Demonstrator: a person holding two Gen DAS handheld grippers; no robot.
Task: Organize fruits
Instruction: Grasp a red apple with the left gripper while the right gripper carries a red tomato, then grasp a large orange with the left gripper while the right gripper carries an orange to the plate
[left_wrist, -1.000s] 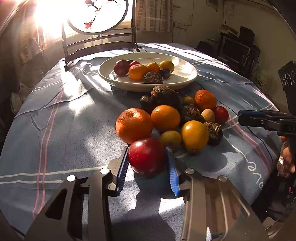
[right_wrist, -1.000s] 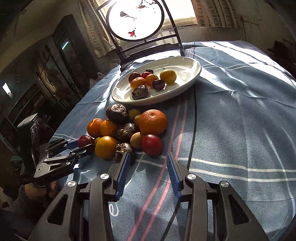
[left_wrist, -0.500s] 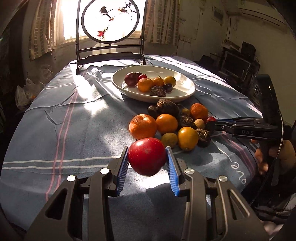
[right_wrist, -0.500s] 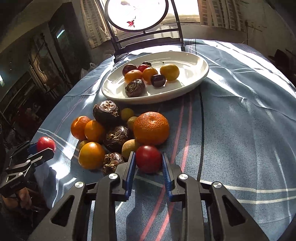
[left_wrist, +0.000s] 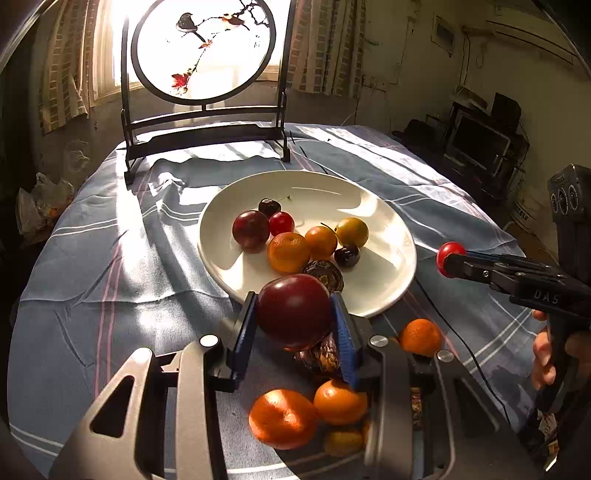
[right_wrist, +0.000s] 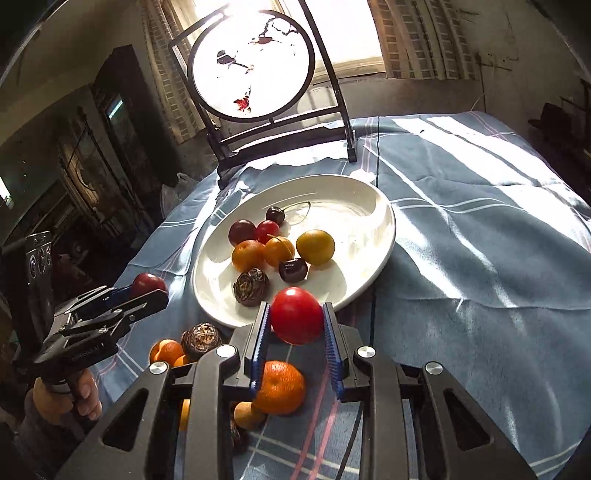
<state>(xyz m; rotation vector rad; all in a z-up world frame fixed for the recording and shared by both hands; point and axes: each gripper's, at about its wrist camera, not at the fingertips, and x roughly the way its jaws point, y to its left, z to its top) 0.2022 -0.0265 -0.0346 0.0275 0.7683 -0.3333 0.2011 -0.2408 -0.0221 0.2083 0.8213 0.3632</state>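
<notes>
Sunlit room, blue striped tablecloth (left_wrist: 110, 258), both my grippers carrying fruit beside the plate.

The white plate (left_wrist: 388, 229) holds a dark red plum (left_wrist: 250, 229), a red cherry tomato (left_wrist: 281, 223), two dark cherries, three orange-yellow citrus fruits and a brown ridged fruit (right_wrist: 251, 281). My left gripper (left_wrist: 294, 322) pinches a dark red plum-like fruit (left_wrist: 293, 312) squarely between its blue pads, lifted at the plate's near rim. My right gripper (right_wrist: 297, 325) clamps a bright red fruit (right_wrist: 296, 315) the same way, also at the near rim. Loose oranges (left_wrist: 282, 417) and brown fruits lie on the cloth beneath both.
</notes>
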